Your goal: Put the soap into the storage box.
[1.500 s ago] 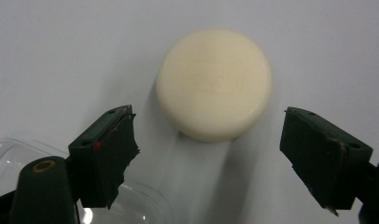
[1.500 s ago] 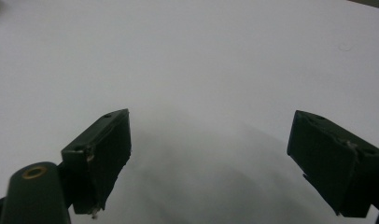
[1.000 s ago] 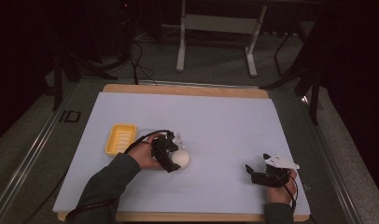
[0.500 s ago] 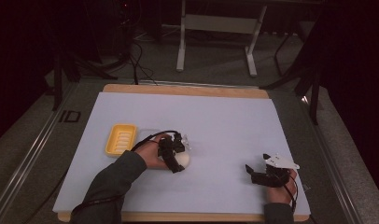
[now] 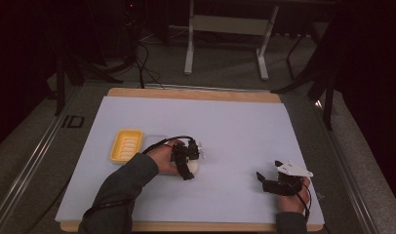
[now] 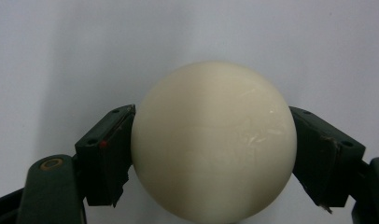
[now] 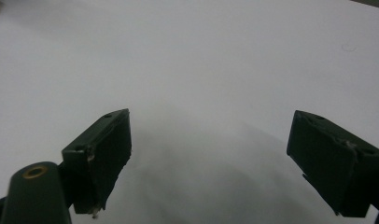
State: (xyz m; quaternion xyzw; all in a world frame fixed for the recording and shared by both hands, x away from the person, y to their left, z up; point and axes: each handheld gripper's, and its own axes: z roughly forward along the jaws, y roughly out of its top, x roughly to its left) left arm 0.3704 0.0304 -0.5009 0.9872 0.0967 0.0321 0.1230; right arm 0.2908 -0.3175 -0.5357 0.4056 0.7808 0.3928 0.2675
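The cream-white ball (image 6: pixel 214 142) is sitting between the jaws of the left gripper (image 6: pixel 211 154), with both black pads pressing against its sides; the jaws have just been closing and are now grasping it. Faint embossed lettering is showing on the ball's front. In the high view the ball (image 5: pixel 191 167) is lying on the pale sheet covering the tabletop (image 5: pixel 235 126), left of centre, just to the right of a yellow tray (image 5: pixel 126 145), under the left gripper (image 5: pixel 186 163). The right gripper (image 5: pixel 271 183) is resting well apart near the tabletop's right front corner, its jaws standing released with only the bare sheet between them.
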